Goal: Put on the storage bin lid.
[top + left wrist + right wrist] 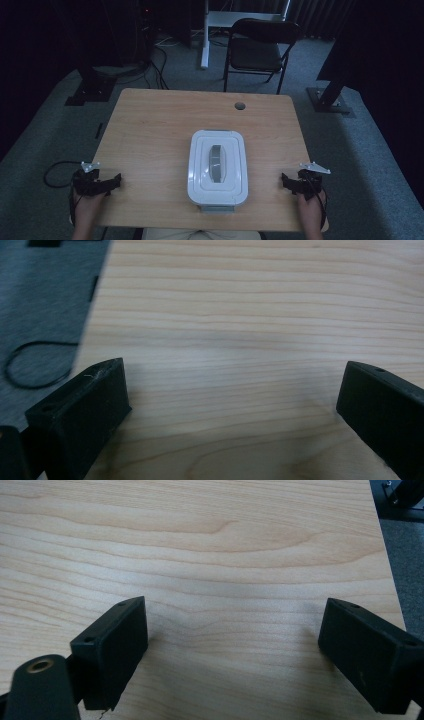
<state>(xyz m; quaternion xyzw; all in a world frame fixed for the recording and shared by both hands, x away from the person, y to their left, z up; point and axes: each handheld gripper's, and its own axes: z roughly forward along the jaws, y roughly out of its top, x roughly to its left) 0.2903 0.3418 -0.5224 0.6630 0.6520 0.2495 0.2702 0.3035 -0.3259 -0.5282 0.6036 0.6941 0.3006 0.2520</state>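
A white lidded plastic box (pixel 218 167) with a grey handle (pixel 217 162) on its lid sits on the wooden table (pixel 150 130), near the front edge at the middle. My left gripper (pixel 107 185) rests at the table's front left corner, well left of the box, open with nothing between its jaws. In the left gripper view the left gripper (pixel 232 390) spans bare wood. My right gripper (pixel 290 182) rests at the front right edge, right of the box, open too. Bare tabletop lies between the wide jaws of the right gripper (pixel 235 630) in its own view.
A round cable hole (pixel 240 106) is in the table's far side. A black folding chair (pixel 260 47) stands beyond the table on grey carpet. Black stand bases (pixel 90 90) flank the table. A loop of cable (pixel 35 365) lies on the floor to the left.
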